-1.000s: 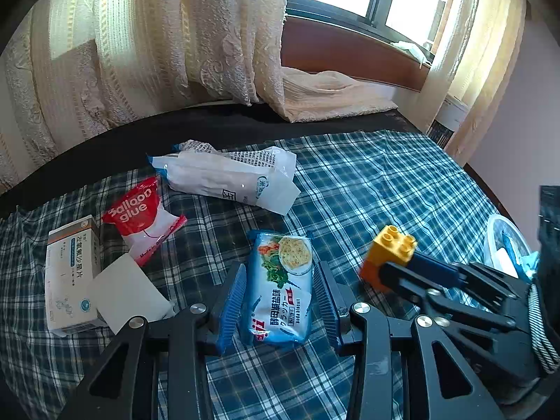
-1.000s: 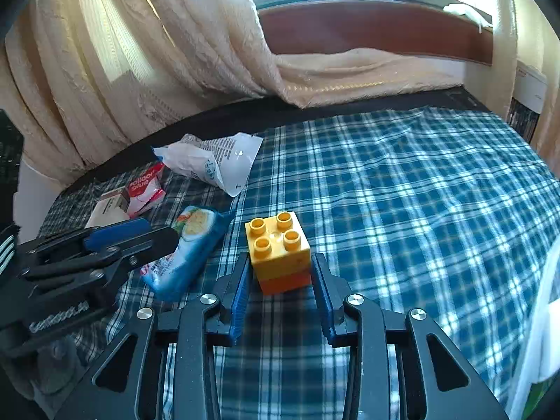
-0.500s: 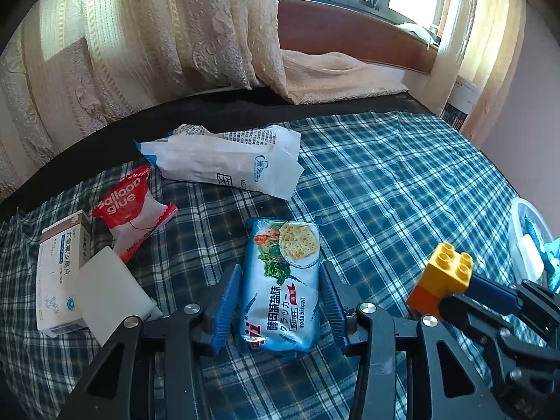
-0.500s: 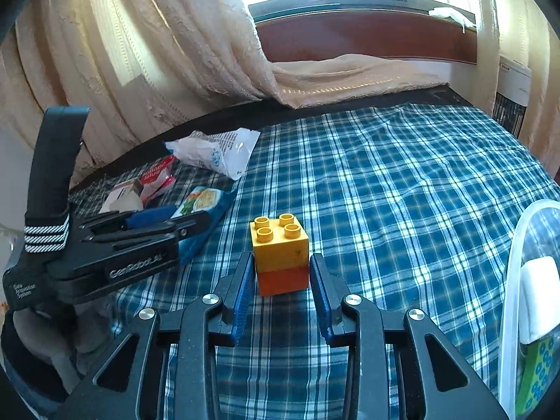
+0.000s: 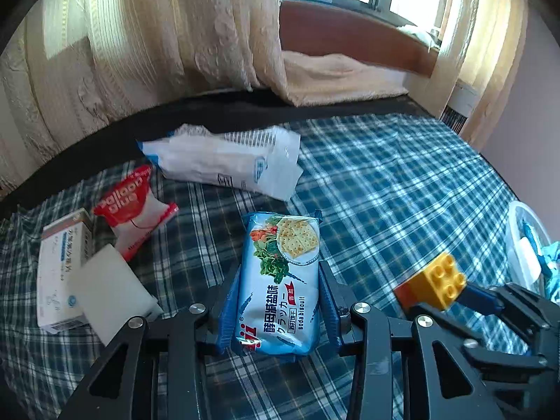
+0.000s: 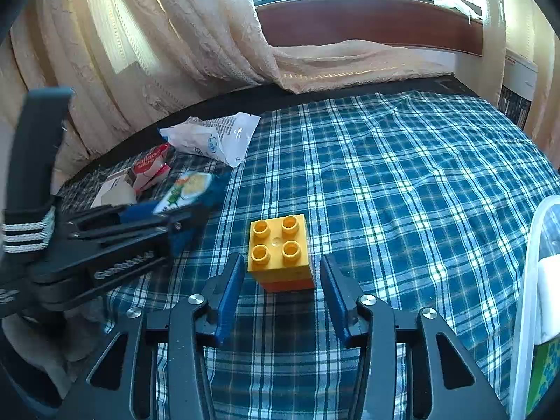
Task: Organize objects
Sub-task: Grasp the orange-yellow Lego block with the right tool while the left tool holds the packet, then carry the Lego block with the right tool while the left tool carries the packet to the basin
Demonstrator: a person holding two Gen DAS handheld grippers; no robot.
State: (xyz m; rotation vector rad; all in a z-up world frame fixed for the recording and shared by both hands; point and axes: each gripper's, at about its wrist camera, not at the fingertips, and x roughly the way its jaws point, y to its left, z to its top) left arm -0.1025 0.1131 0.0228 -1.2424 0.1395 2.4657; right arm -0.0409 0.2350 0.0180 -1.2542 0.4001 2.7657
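Note:
My left gripper (image 5: 278, 301) is shut on a blue soda biscuit packet (image 5: 280, 280) and holds it above the plaid cloth; it also shows in the right wrist view (image 6: 185, 189). A yellow-on-orange toy brick (image 6: 280, 253) stands between the blue pads of my right gripper (image 6: 280, 280), with a gap on each side. In the left wrist view the brick (image 5: 432, 281) shows at the tip of the right gripper (image 5: 455, 294).
A white plastic bag (image 5: 227, 161), a red balloon glue pouch (image 5: 134, 206), a white medicine box (image 5: 61, 266) and a white block (image 5: 110, 290) lie at the left. A white bin (image 6: 535, 301) with items stands at the right edge. Curtains hang behind the plaid-covered table (image 6: 402, 175).
My right gripper's jaws have opened away from the brick, which it gripped before. The left gripper has lifted and drawn back with the biscuit packet.

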